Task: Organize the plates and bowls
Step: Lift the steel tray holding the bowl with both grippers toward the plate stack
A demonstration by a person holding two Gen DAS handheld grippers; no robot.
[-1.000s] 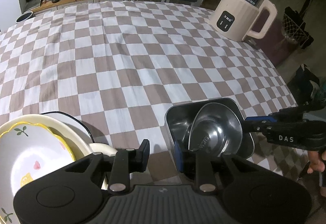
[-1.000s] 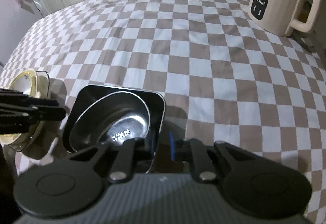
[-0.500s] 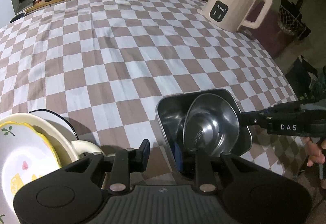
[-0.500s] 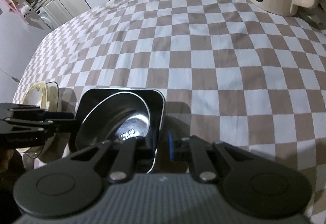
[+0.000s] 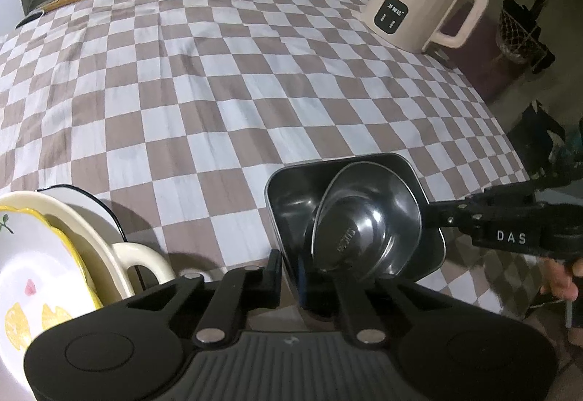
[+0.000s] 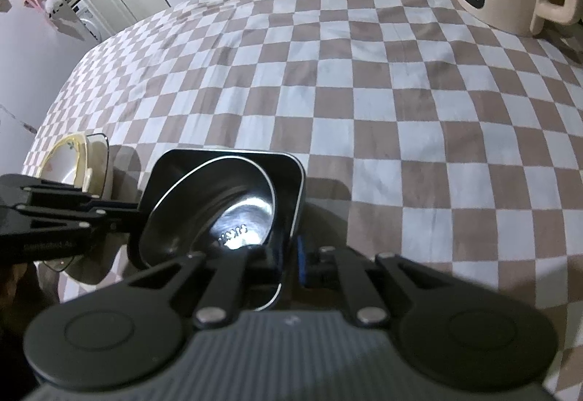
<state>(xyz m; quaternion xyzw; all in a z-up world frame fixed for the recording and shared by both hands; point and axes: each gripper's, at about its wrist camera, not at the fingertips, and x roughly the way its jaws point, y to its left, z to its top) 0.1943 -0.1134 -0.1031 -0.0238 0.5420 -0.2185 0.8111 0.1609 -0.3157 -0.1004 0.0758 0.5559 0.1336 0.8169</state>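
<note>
A square steel tray (image 5: 288, 197) sits near the front edge of the counter (image 5: 218, 102), which is covered by a brown and white checked cloth, and a round steel bowl (image 5: 364, 229) lies tilted inside the tray, leaning toward its right side in the left wrist view. The left hand-held gripper (image 5: 289, 271) is nearly closed on the tray's near left wall, one finger outside the wall and the blue-padded one inside, so it pinches the rim. The right hand-held gripper (image 6: 291, 255) grips the opposite wall of the same tray in the same way, its left finger inside beside the bowl and its blue-padded finger outside. From the left wrist view the right gripper reaches in from the right side, its tips at the tray's rim, with part of the person's hand (image 5: 561, 277) visible behind it. Whether the tray rests on the cloth or is raised slightly off it cannot be told. Just left of the tray stands a stack of dishes: a white plate (image 5: 32, 277) with yellow lemon prints on top, a cream dish (image 5: 94, 244) with a loop handle below it, and a dark-rimmed plate (image 5: 109, 211) at the bottom. A cream electric kettle (image 5: 419, 11) stands at the far right corner of the counter, well apart from the tray.
</note>
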